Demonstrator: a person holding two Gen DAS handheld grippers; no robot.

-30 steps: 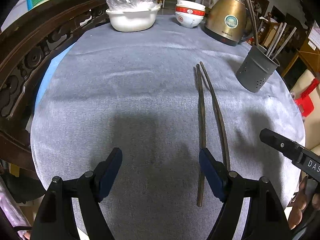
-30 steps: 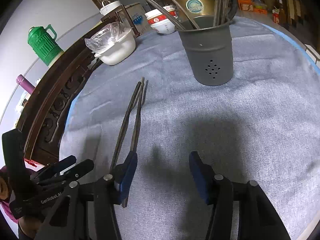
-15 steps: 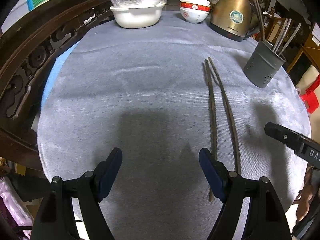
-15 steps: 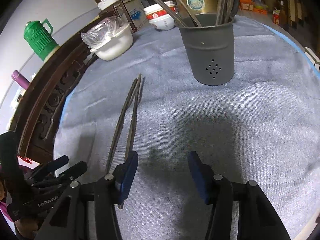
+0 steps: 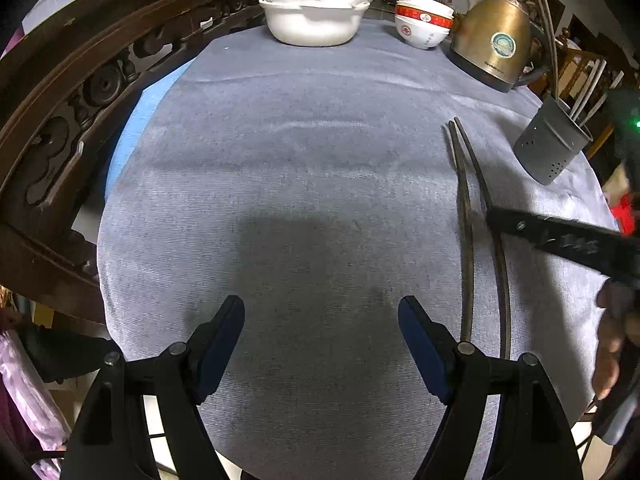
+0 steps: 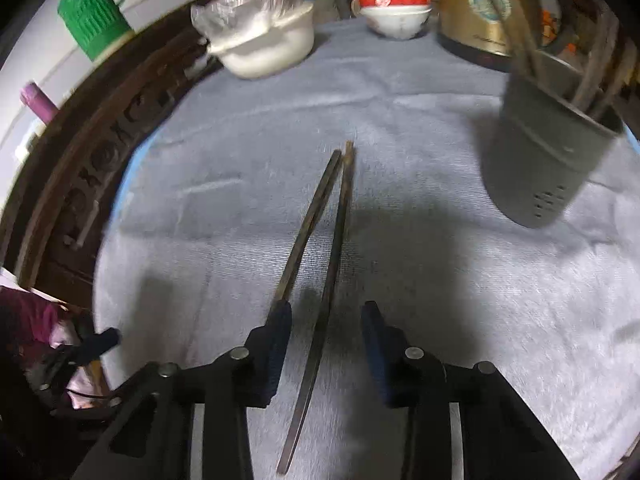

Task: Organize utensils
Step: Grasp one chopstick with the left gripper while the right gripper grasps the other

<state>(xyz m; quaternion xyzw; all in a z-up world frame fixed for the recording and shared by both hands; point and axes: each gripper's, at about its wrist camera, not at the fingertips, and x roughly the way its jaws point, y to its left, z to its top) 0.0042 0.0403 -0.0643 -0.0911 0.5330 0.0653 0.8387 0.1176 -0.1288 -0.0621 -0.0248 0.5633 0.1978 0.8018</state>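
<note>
Two dark chopsticks [image 5: 466, 216] lie side by side on the grey tablecloth [image 5: 300, 160]; they also show in the right wrist view [image 6: 340, 216]. My right gripper [image 6: 326, 316] is open and low over them, with the right chopstick between its jaws and the left one under its left finger [image 6: 278, 332]. It shows from the side in the left wrist view [image 5: 560, 240], across the chopsticks. My left gripper [image 5: 322, 320] is open and empty, left of the chopsticks. A grey perforated utensil holder [image 6: 548, 160] with several utensils stands at the right, also seen in the left wrist view [image 5: 550, 148].
A brass kettle [image 5: 496, 52], stacked red-and-white bowls [image 5: 424, 26] and a white basin with a plastic bag [image 5: 312, 16] stand at the far edge. A carved wooden chair back [image 5: 80, 92] curves along the left. A green thermos [image 6: 94, 12] stands beyond it.
My right gripper has swung left and down over the chopsticks, and its jaws have narrowed a little. My left gripper has shifted left, away from the chopsticks.
</note>
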